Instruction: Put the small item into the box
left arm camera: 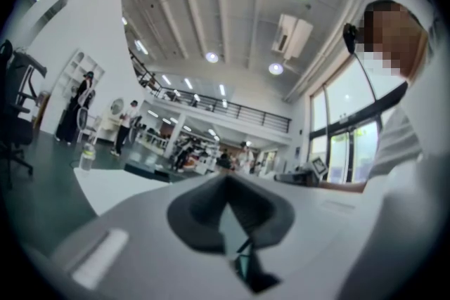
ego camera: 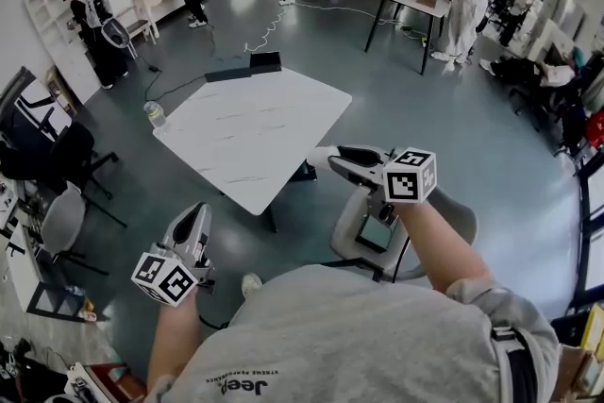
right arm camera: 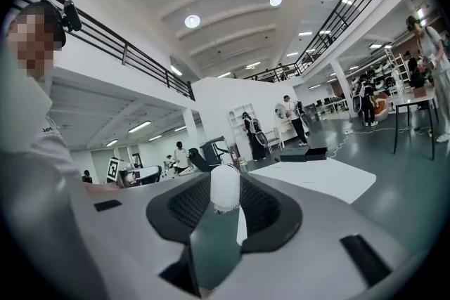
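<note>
My right gripper (ego camera: 326,158) is shut on a small white item (right arm camera: 225,187), which sits between its dark pads and shows as a pale lump (ego camera: 321,156) at the jaw tips in the head view. It hovers off the near right corner of the white table (ego camera: 255,132). A black box (ego camera: 265,61) lies at the table's far edge, with a flat black piece (ego camera: 226,74) beside it. The right gripper view shows this box (right arm camera: 306,151) well ahead. My left gripper (ego camera: 198,210) is lower left, short of the table, its jaws (left arm camera: 225,183) together on nothing.
A clear bottle (ego camera: 154,115) stands on the table's left corner. A grey chair (ego camera: 377,236) sits below my right gripper, and dark chairs (ego camera: 57,165) stand at the left. Several people stand around the room. A dark-legged table (ego camera: 415,0) and floor cables (ego camera: 269,28) are behind.
</note>
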{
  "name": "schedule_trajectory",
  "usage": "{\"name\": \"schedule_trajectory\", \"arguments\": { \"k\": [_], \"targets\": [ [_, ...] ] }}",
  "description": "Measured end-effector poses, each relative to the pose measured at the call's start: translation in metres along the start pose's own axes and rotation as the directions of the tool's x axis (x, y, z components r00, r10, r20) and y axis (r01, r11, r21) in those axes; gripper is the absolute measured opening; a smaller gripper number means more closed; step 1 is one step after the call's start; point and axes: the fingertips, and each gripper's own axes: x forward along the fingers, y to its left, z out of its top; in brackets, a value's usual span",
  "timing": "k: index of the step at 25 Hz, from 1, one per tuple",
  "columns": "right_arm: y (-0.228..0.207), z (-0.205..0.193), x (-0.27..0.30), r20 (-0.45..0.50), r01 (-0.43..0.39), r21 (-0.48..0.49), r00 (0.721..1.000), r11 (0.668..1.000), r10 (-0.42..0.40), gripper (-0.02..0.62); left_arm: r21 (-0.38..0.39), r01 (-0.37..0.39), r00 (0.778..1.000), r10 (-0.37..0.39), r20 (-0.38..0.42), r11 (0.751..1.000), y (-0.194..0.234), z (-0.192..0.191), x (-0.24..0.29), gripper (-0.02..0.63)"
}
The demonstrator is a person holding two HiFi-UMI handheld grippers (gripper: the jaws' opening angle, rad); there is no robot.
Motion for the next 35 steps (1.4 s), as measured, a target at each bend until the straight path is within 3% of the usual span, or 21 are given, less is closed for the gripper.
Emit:
{"name": "schedule_trajectory", "arguments": {
  "k": [22, 35],
  "targets": [
    [-0.034, 0.065, 0.235, 0.018, 0.158, 0.010, 0.987, 0.987, -0.158, 0.127, -0.028, 0.210, 0.977, -0.211, -0.021, 0.977, 0.259, 0.080, 0.071, 0.005],
    [-0.054, 0.079, 0.319, 0.002, 0.196, 0.024, 0.981, 0.980, -0.196, 0.127, -0.059, 0.253, 0.966, -0.255, -0.041, 0.966, 0.346, 0.092, 0.094, 0.005]
  ]
}}
